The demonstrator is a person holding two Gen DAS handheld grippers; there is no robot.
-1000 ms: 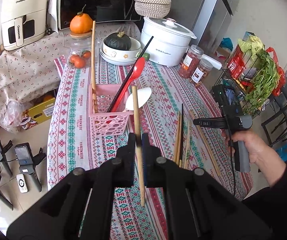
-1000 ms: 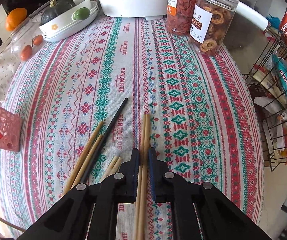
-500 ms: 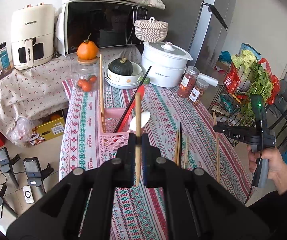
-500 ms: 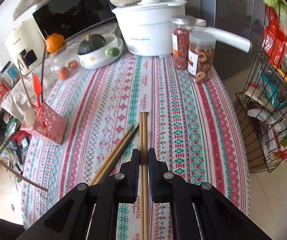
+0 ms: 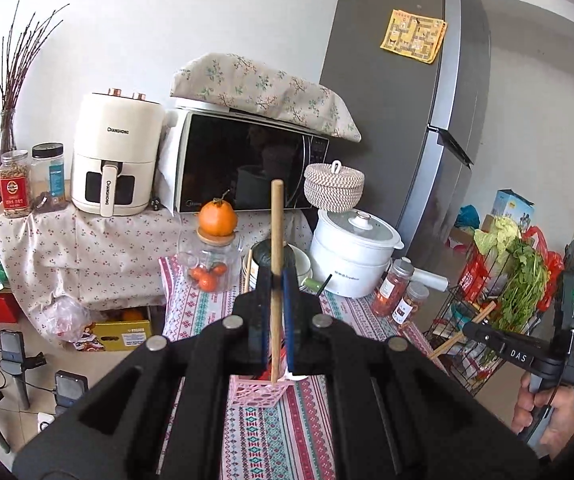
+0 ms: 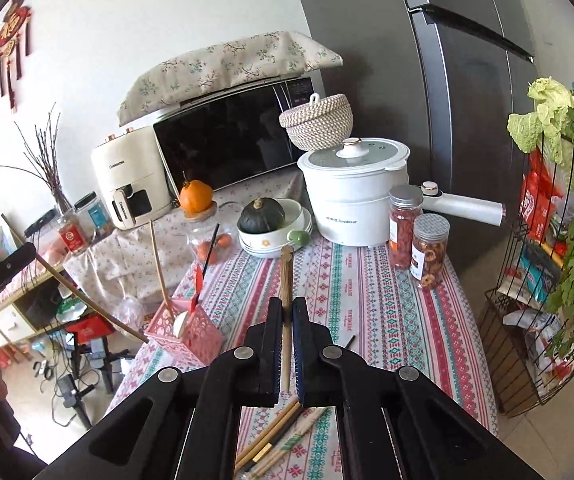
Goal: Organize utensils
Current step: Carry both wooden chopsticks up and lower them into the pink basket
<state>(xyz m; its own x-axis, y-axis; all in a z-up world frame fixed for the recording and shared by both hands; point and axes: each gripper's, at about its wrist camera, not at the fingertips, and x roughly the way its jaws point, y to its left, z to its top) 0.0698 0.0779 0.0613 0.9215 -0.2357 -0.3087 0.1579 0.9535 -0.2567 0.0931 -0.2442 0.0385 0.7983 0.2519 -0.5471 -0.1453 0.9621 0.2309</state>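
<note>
My left gripper (image 5: 274, 284) is shut on a wooden chopstick (image 5: 276, 240) that stands upright, its lower tip just over the pink utensil basket (image 5: 257, 394). In the right wrist view that chopstick (image 6: 87, 300) slants down to the pink basket (image 6: 203, 338), which holds a wooden chopstick, a black chopstick, a red utensil and a white spoon. My right gripper (image 6: 286, 308) is shut on a pair of wooden chopsticks (image 6: 286, 276), raised above the table. Several chopsticks (image 6: 275, 436) lie on the patterned tablecloth (image 6: 367, 300) below it.
At the table's far end stand a white cooker (image 6: 355, 196), two jars (image 6: 417, 236), a bowl with a dark squash (image 6: 271, 220) and a glass jar topped by an orange (image 6: 203, 220). A wire rack of vegetables (image 6: 547, 280) stands at the right.
Both grippers have risen and tilted up with their chopsticks. The left chopstick now stands over the pink basket. The right pair has lifted off the table.
</note>
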